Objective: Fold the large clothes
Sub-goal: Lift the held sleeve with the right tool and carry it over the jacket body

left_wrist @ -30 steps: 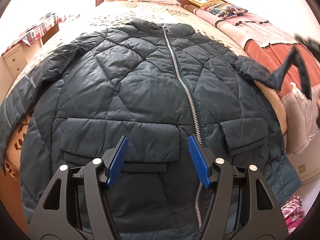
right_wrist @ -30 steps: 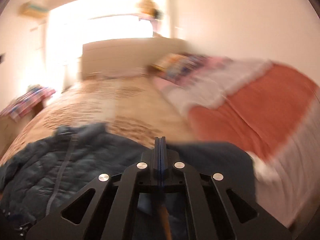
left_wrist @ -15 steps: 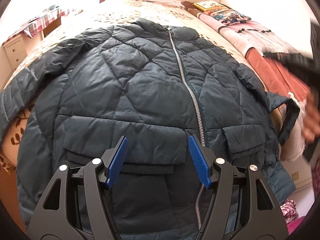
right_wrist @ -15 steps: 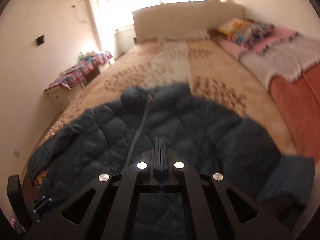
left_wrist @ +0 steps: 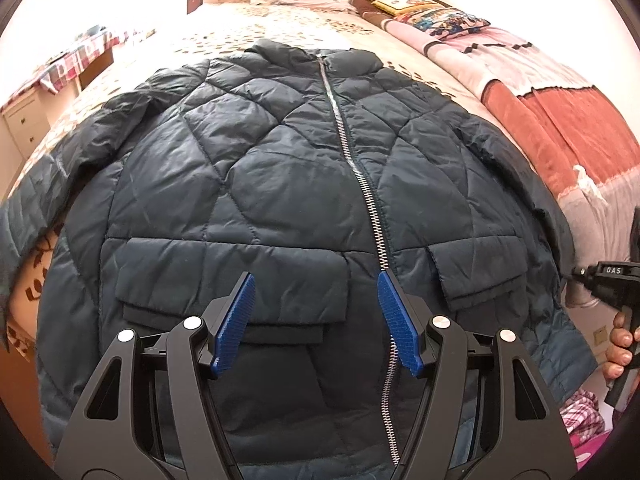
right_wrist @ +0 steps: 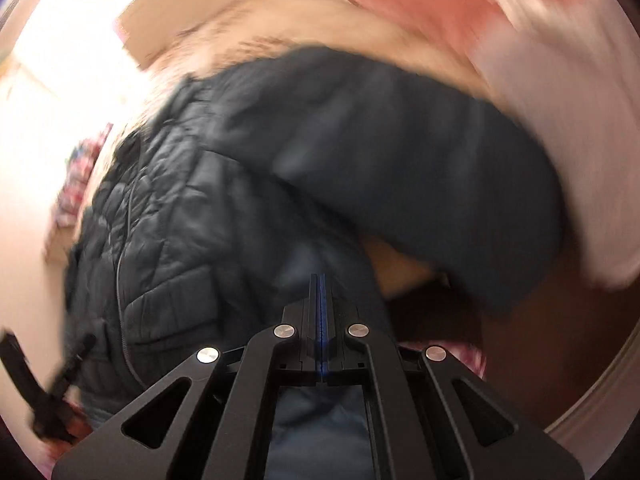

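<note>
The quilted jacket [left_wrist: 256,200] lies zipped and face-up on the bed [left_wrist: 280,32], collar at twelve o'clock, hem beneath the wide-open, empty left gripper [left_wrist: 316,320], while the right gripper [right_wrist: 320,320], shut on nothing visible, is nearer the three-o'clock sleeve [right_wrist: 420,184].

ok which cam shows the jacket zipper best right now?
Left wrist view: the zipper runs sharp and closed from collar to hem down the jacket. The right wrist view is motion-blurred; it shows only a thin, faint stretch of zipper at the left.
</note>
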{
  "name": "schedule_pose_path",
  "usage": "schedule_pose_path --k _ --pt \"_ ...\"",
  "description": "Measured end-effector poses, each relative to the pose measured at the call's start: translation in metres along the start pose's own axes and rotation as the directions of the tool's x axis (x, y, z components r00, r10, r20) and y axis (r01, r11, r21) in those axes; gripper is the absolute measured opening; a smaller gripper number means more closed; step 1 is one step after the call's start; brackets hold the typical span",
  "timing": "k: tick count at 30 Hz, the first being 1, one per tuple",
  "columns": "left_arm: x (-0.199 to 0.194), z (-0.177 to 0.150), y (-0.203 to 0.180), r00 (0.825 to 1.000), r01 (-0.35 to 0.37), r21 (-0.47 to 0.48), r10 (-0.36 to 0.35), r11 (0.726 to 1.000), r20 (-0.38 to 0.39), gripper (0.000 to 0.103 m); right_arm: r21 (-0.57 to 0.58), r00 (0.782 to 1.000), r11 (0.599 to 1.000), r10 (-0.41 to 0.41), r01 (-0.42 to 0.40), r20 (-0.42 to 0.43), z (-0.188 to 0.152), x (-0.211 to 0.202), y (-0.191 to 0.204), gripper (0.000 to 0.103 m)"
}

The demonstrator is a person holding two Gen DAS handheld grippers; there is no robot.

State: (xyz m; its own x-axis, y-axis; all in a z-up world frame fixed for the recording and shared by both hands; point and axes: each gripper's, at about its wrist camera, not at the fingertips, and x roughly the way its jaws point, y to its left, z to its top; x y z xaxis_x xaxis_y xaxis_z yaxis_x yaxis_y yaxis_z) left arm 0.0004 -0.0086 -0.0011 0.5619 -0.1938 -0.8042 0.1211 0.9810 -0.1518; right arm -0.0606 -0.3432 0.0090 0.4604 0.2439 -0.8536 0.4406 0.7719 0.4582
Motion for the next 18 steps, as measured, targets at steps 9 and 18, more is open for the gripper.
schedule_pose_path --k 9,18 --pt "-0.007 0.000 -0.007 1.000 -0.025 0.030 0.025 0.999 0.014 0.065 0.290 0.985 0.945 0.124 -0.153 0.118 -0.001 -0.007 -0.045 0.082" --pt "-0.007 -0.001 -0.009 0.999 -0.034 0.043 0.033 0.998 0.014 0.065 0.539 0.958 0.793 0.260 -0.283 0.121 0.003 0.023 -0.079 0.082"
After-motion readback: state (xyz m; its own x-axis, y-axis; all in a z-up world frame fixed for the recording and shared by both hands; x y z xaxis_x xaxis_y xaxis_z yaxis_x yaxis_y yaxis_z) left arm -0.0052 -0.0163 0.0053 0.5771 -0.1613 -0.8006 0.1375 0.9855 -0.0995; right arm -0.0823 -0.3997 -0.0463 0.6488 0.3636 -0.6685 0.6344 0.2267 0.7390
